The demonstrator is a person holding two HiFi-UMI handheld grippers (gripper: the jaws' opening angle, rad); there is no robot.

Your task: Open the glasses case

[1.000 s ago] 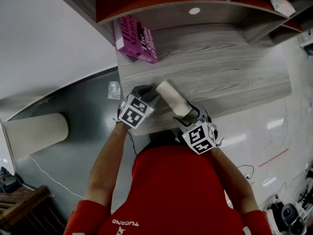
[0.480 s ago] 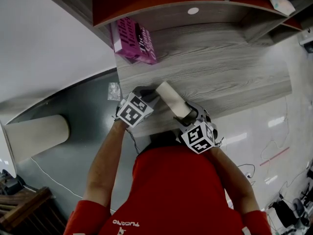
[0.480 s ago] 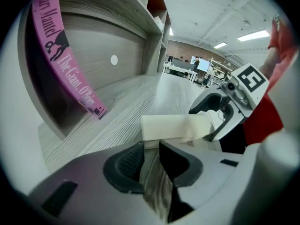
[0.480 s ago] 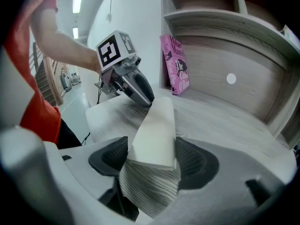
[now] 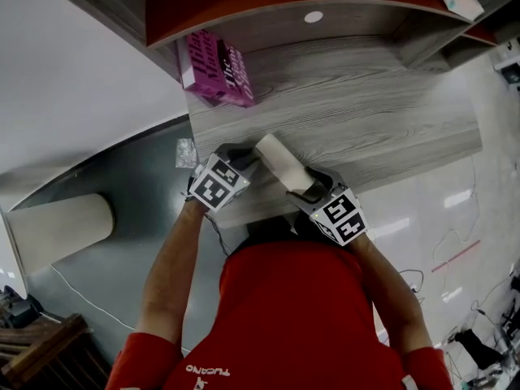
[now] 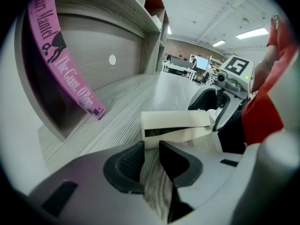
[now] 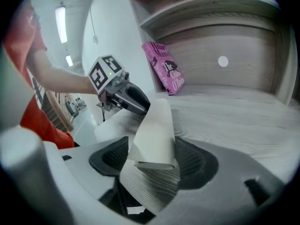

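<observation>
The head view is evenly but rather dimly lit. Its glossy floor (image 5: 455, 210) throws back pale streaks of glare, and shadows stay soft. Both gripper views are strongly fisheyed, black at the corners, and they bend the pink book (image 6: 61, 55) into an arc. Ceiling lights (image 6: 253, 33) burn white. In the left gripper view the near fingers (image 6: 126, 165) look soft, the glasses case (image 6: 176, 121) sharper.

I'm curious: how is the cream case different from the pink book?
The cream glasses case is plain; the pink book has dark lettering. The case lies down near the front edge; the book stands at the back. Both sit on the grey wooden desk.
</observation>
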